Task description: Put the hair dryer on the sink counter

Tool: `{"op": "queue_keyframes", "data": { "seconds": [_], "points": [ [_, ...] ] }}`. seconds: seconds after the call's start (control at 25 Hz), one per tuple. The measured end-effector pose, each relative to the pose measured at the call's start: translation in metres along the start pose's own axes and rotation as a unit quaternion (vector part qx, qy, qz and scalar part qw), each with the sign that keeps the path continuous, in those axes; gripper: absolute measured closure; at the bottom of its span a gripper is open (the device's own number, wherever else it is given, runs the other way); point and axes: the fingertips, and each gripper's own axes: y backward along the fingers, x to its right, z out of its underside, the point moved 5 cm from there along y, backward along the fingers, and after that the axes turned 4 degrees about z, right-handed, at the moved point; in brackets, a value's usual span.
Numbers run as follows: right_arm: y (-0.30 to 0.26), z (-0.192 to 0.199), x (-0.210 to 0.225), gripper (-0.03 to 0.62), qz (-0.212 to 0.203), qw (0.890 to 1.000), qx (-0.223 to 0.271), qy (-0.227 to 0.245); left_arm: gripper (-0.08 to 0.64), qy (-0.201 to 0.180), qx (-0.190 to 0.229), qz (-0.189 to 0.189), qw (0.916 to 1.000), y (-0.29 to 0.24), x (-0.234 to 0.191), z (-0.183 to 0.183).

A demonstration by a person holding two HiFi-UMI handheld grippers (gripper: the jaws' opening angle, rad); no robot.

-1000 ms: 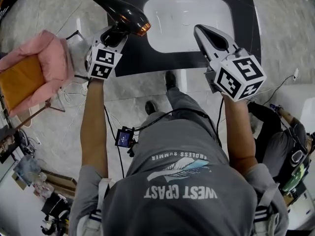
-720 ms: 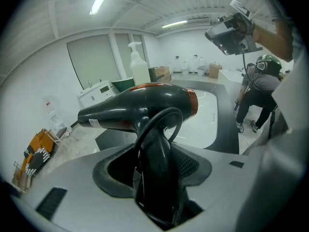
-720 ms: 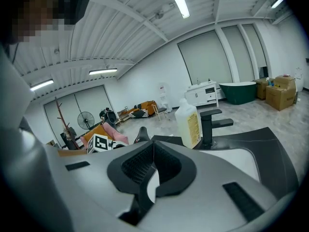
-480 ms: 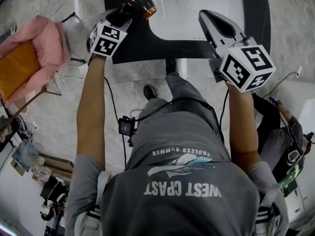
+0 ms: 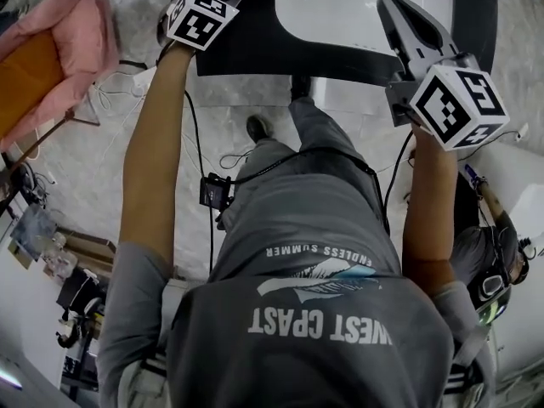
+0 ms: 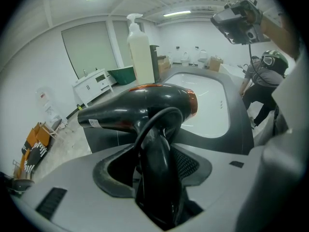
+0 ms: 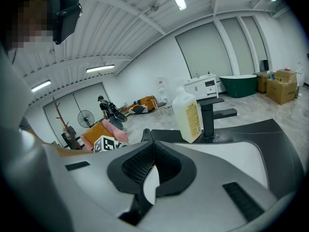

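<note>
The hair dryer (image 6: 145, 108) fills the middle of the left gripper view, its glossy black body lying crosswise with the narrow end toward the left of the frame and the orange-ringed end toward the right. Its handle runs down into the left hand-held gripper (image 6: 155, 170), whose jaws are clamped on it from both sides. In the head view only the orange-ringed tip shows, at the top edge, just above that gripper's marker cube (image 5: 202, 14) in the upper left. The dryer hangs over the left part of the dark desk (image 6: 241, 129); whether it touches the surface cannot be told. Behind it, right of centre, lies the white basin (image 6: 210, 105) set into the desk, and a pale pump bottle (image 6: 140, 52) stands at the basin's far left corner, beside a black faucet (image 7: 212, 115). The right hand-held gripper (image 7: 153, 151) is over the desk's right side, upper right in the head view, with its jaws together at the tips and nothing between them. An orange and pink chair (image 5: 51, 49) stands on the floor at the head view's upper left.
</note>
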Motion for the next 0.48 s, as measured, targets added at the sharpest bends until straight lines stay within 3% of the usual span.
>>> {"op": "queue_keyframes", "data": {
  "seconds": [0.48],
  "points": [
    [-0.008, 0.002, -0.005, 0.565, -0.003, 1.000, -0.004, 0.001, 0.319, 0.000, 0.005, 0.000, 1.0000, -0.013, 0.001, 0.010]
  ]
}}
